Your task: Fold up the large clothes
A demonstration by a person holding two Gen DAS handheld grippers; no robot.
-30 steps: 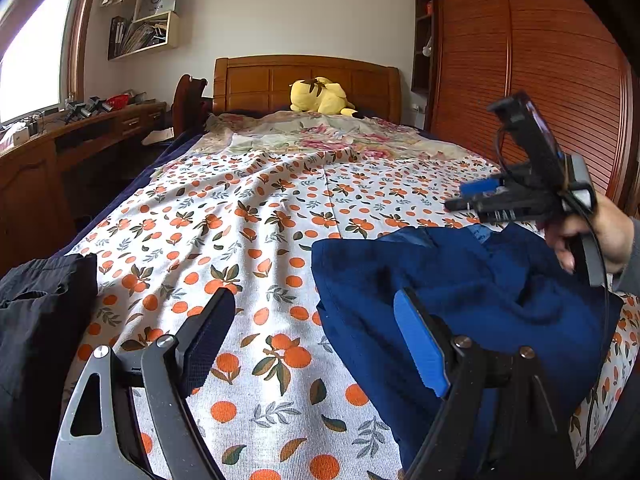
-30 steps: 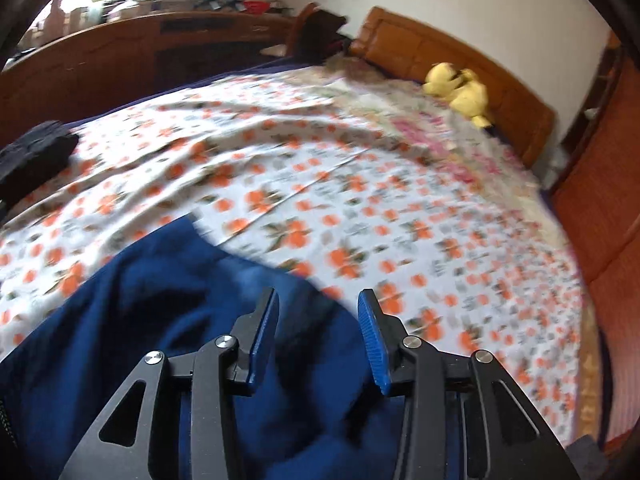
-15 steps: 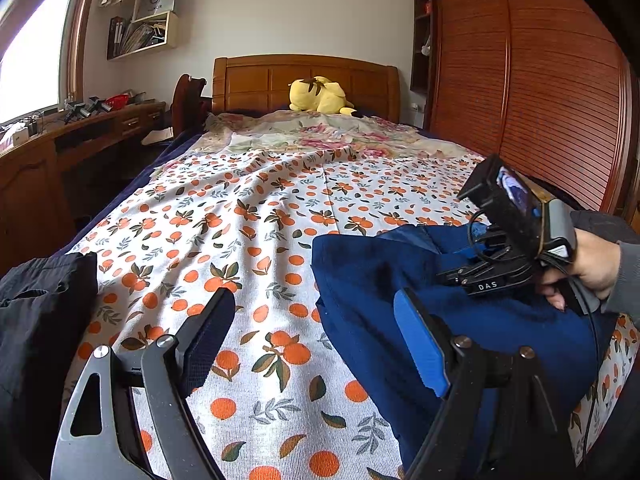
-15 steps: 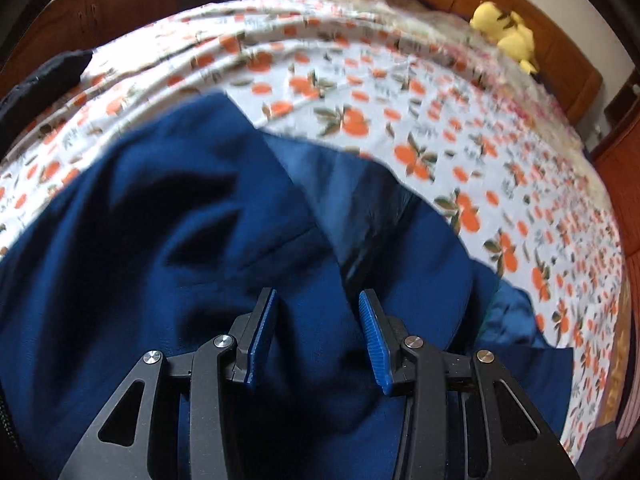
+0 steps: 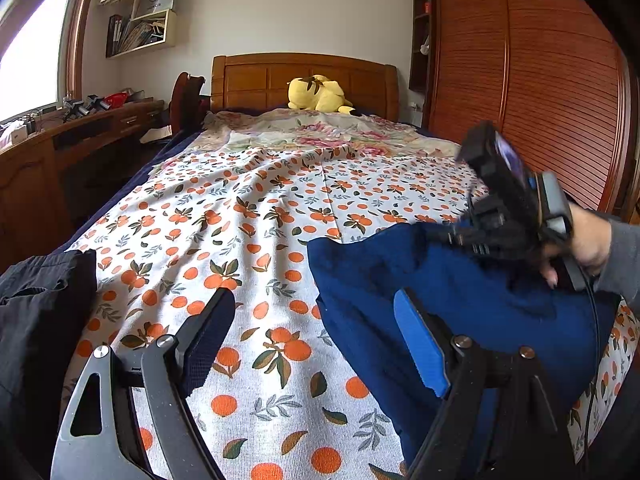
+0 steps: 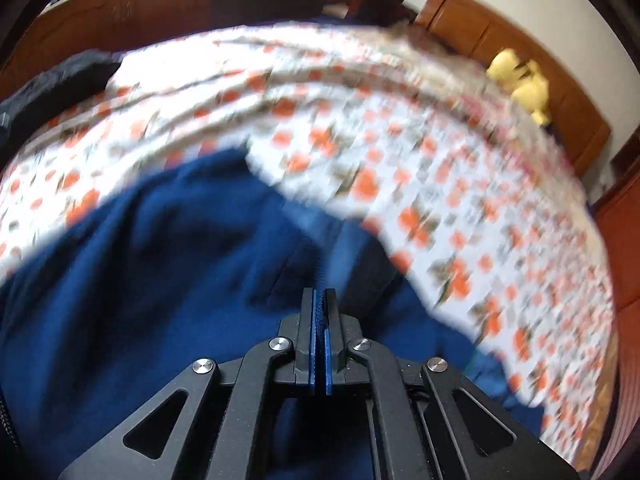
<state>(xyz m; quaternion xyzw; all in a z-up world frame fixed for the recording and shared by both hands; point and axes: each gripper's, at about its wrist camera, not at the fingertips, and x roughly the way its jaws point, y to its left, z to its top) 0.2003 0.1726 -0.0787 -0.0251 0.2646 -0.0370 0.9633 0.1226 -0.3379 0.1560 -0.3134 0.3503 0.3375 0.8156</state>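
My right tongs [image 6: 319, 300] are clamped fully together, and a thin ridge of the blue garment [image 6: 168, 280] shows between the two pads, so I have a pinch of the cloth at what looks like a seam or zipper line running away from the tips. The rest of that garment spreads out under and to the left of these tongs, reaching the near edge of my view. Beyond the tips lies the bedsheet [image 6: 360, 120] with its orange print, much blurred. Far ahead and to the right sits a yellow plush toy [image 6: 520, 80] against the wooden headboard [image 6: 472, 32].

My left tongs [image 5: 316, 340] stand wide apart with nothing between the pads; the bare bedsheet [image 5: 240, 220] lies in the gap. The blue garment [image 5: 460, 280] is heaped just to the right of these tongs, and the right-hand finger sits in front of its near edge; I cannot tell whether it touches. Over the garment's far right part, my right tongs [image 5: 460, 236] appear from the side, held in a hand [image 5: 584, 244] with a grey sleeve. To the left of the left tongs lies a black garment [image 5: 40, 300], apart from the blue one. Straight ahead, far off, are the plush toy [image 5: 318, 94] and headboard [image 5: 304, 76].
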